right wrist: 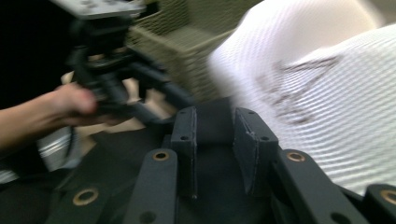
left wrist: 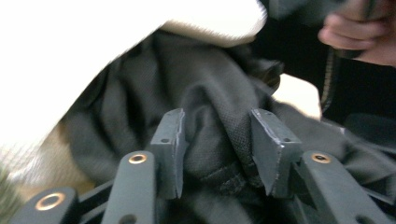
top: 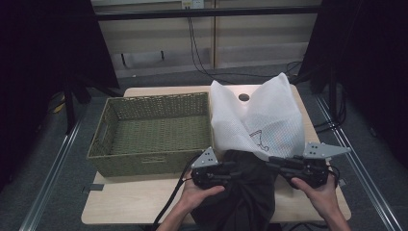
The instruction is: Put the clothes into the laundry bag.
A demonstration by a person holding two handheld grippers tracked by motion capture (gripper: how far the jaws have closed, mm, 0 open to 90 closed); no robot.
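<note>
Both grippers, left [top: 230, 169] and right [top: 273, 165], are clamped on a fold of the black cloth [top: 240, 192] at the table's [top: 125, 204] front edge. White mesh bag [top: 257, 118] overlaps it behind, basket [top: 151, 132] just left.

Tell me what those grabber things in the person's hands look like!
Each gripper, left and right, is black, with two flat jaws on arms that have brass-ringed holes. A grey three-cornered plate with small holes sits on top. A black cable trails from the left one. No sleeves show.
</note>
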